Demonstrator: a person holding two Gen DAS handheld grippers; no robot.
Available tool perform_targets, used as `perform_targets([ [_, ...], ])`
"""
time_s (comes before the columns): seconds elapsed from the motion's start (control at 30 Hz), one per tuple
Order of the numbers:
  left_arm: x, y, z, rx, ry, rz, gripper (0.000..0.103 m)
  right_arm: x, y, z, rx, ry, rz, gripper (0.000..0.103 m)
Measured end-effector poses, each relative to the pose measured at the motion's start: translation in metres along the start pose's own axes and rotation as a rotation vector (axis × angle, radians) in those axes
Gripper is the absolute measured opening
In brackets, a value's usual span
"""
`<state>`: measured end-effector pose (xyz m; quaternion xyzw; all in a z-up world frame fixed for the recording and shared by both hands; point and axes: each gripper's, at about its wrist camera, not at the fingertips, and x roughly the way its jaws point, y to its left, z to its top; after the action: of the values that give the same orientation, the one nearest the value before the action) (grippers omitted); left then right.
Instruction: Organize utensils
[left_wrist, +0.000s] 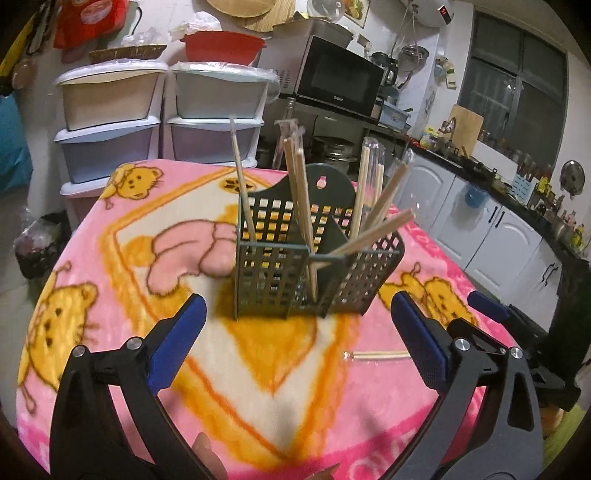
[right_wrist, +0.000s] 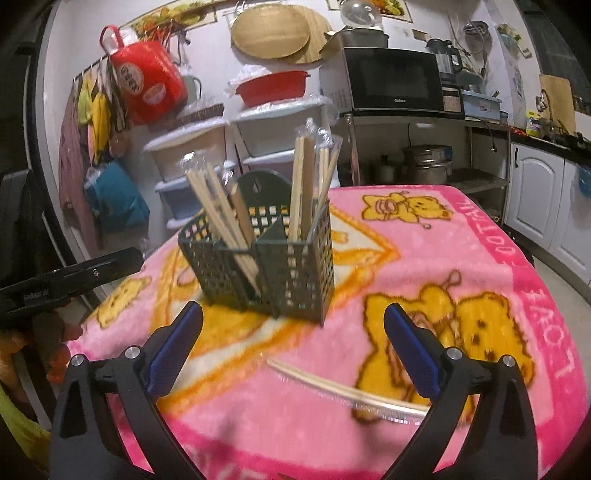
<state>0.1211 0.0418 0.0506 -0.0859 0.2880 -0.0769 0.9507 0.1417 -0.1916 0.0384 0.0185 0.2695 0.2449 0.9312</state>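
A dark green perforated utensil holder (left_wrist: 317, 266) stands on the pink bear blanket (left_wrist: 110, 258), with several wrapped wooden chopsticks (left_wrist: 301, 192) upright or leaning in its compartments. It also shows in the right wrist view (right_wrist: 266, 262). One wrapped chopstick pair (right_wrist: 343, 387) lies flat on the blanket in front of the holder; in the left wrist view it lies at the right (left_wrist: 380, 355). My left gripper (left_wrist: 295, 332) is open and empty, a little short of the holder. My right gripper (right_wrist: 293, 332) is open and empty above the lying pair.
The blanket-covered table (right_wrist: 480, 258) has edges on all sides. Behind it stand stacked plastic drawers (left_wrist: 122, 122), a microwave (left_wrist: 340, 81) on a metal rack, and white kitchen cabinets (left_wrist: 498, 229) at the right. The right gripper shows at the right edge of the left wrist view (left_wrist: 487, 306).
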Motion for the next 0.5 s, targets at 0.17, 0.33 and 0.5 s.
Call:
perform_targets([
  [0.17, 0.0, -0.003, -0.021, 0.004, -0.014, 0.025, 0.092, -0.002, 0.01, -0.013, -0.041, -0.002, -0.022, 0.096],
  [0.33, -0.002, -0.004, -0.04, 0.015, -0.051, 0.058, 0.092, -0.009, 0.017, -0.024, -0.068, -0.058, -0.055, 0.096],
  [0.5, -0.004, -0.003, -0.051, 0.02, -0.079, 0.07, 0.092, -0.017, 0.018, -0.033, -0.073, -0.112, -0.09, 0.096],
])
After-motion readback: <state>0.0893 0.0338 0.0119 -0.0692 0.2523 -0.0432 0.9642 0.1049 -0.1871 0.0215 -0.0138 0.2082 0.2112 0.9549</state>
